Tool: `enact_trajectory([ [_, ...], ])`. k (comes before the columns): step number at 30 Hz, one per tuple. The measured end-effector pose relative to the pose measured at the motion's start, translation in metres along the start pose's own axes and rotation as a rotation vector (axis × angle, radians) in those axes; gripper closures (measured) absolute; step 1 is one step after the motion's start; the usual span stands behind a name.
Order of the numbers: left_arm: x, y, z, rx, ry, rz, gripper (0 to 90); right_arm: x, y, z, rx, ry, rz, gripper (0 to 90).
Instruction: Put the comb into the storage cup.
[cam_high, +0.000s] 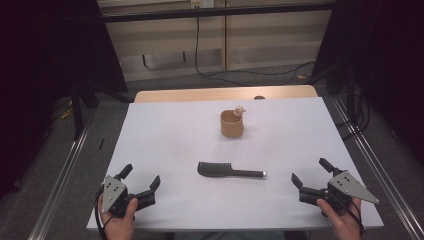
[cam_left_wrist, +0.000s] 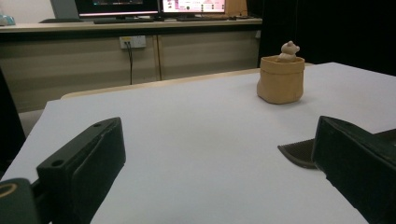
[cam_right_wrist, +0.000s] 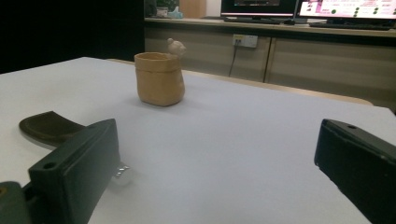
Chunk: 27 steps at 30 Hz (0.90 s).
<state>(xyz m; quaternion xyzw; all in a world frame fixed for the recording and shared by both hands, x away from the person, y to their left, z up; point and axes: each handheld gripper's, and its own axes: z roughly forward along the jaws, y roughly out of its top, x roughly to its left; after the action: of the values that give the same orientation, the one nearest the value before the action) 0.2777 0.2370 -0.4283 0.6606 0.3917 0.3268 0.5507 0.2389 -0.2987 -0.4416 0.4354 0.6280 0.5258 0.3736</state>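
Note:
A black comb (cam_high: 229, 171) lies flat near the front middle of the white table (cam_high: 175, 135), its handle pointing right to a silver tip. Farther back stands a tan cup (cam_high: 232, 124) with a small bear figure (cam_high: 240, 110) on its rim. My left gripper (cam_high: 140, 177) rests open at the front left, a hand around it, well left of the comb. At the front right my right gripper (cam_high: 311, 171) is open too, nothing between its jaws. In the left gripper view the cup (cam_left_wrist: 280, 79) stands ahead and the comb (cam_left_wrist: 299, 151) peeks beside the right jaw. The right gripper view has the cup (cam_right_wrist: 159, 78) and comb (cam_right_wrist: 49, 127) at left.
Metal rails run along both sides of the table (cam_high: 67, 165). A wooden strip (cam_high: 225, 93) edges the table's far side. Cables (cam_high: 240, 72) trail on the floor behind. A counter with monitors (cam_left_wrist: 154, 6) stands at the back.

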Motion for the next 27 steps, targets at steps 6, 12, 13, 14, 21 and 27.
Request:
enact_trajectory([
  [6, 0.0, 0.0, -0.003, 0.009, 0.007, 0.003, 2.8, 0.004, 0.001, 0.005, 0.03, 0.053, -0.01, 0.9],
  [12, 0.0, -0.001, -0.003, 0.011, 0.001, 0.0, 2.9, 0.006, 0.003, 0.007, 0.052, 0.09, -0.012, 1.0],
  [13, 0.0, -0.001, -0.003, 0.011, -0.001, 0.0, 2.9, 0.007, 0.003, 0.008, 0.053, 0.097, -0.015, 0.9],
  [14, 0.0, -0.001, -0.004, 0.011, 0.0, 0.0, 2.9, 0.008, 0.004, 0.008, 0.056, 0.1, -0.02, 0.9],
  [21, 0.0, -0.001, -0.007, 0.006, -0.004, 0.008, 2.9, 0.014, 0.007, 0.013, 0.072, 0.149, -0.036, 0.9],
  [27, -0.001, 0.0, -0.003, 0.008, -0.011, 0.01, 2.9, 0.018, 0.009, 0.019, 0.078, 0.17, -0.042, 0.9],
])
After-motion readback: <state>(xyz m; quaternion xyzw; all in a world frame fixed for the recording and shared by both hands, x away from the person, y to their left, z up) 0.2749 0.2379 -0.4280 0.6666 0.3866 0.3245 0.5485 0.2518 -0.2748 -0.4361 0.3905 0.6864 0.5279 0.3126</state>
